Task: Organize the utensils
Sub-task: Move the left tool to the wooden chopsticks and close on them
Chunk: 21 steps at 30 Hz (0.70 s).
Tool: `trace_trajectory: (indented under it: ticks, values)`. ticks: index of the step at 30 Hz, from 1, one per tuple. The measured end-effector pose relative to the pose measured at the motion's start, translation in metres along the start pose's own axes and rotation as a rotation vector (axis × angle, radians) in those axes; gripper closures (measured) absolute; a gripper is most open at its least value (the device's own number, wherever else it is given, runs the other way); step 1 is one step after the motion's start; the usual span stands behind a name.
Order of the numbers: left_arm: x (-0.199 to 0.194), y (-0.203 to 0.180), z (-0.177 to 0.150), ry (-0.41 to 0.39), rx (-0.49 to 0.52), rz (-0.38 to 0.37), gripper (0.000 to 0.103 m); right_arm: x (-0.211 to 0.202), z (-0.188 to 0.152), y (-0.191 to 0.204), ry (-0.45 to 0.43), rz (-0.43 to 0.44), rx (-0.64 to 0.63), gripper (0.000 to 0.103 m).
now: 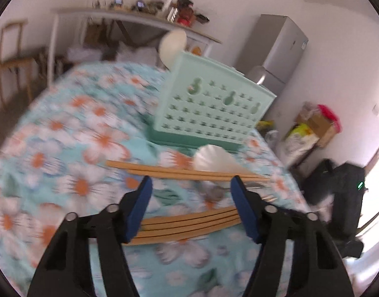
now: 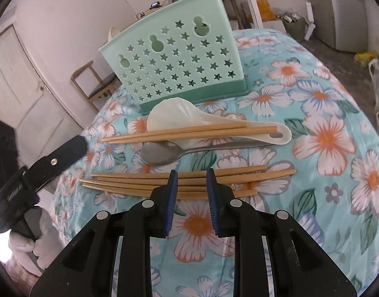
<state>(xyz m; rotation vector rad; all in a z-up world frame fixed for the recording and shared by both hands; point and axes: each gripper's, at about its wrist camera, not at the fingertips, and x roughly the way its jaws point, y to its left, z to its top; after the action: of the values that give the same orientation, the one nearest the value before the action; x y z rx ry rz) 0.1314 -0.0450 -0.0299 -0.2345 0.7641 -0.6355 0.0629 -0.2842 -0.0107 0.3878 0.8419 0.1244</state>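
A mint utensil holder (image 2: 179, 59) with star holes stands on the floral table, and a white round utensil (image 1: 172, 47) sticks up out of it. In front of the holder lie a white rice paddle (image 2: 179, 116) with two chopsticks (image 2: 189, 131) across it, a metal spoon (image 2: 162, 153), and a bundle of several chopsticks (image 2: 130, 180). My right gripper (image 2: 192, 173) hovers over that bundle, its jaws narrowly apart with nothing between them. My left gripper (image 1: 192, 182) is open and empty, with the bundle (image 1: 189, 222) lying on the table below it. The holder (image 1: 209, 109) stands beyond.
The floral tablecloth (image 2: 320, 136) drops off at the table's left edge, where a white-gloved hand (image 2: 40, 242) carries the left gripper. A wooden chair (image 2: 95, 84) stands behind the table, and a fridge (image 1: 276, 49) and a cluttered shelf (image 1: 140, 12) line the walls.
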Motion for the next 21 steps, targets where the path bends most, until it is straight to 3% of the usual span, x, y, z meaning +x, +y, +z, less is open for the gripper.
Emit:
trace_trajectory:
  ticks: [3, 8, 15, 19, 21]
  values:
    - [0.021, 0.004, 0.006, 0.089, -0.074, -0.104, 0.057, -0.001, -0.001, -0.004, -0.006, 0.025, 0.021, 0.08]
    - [0.057, 0.018, 0.01, 0.249, -0.226, -0.176, 0.07, -0.002, -0.004, -0.013, -0.025, 0.071, 0.047, 0.081]
    - [0.079, 0.038, 0.014, 0.354, -0.392, -0.206, 0.078, -0.004, -0.007, -0.022, -0.04, 0.119, 0.069, 0.081]
    - [0.082, 0.046, 0.013, 0.377, -0.487, -0.307, 0.078, -0.005, -0.008, -0.025, -0.044, 0.14, 0.082, 0.081]
    - [0.084, 0.045, 0.012, 0.384, -0.483, -0.291, 0.078, -0.005, -0.008, -0.027, -0.046, 0.147, 0.086, 0.081]
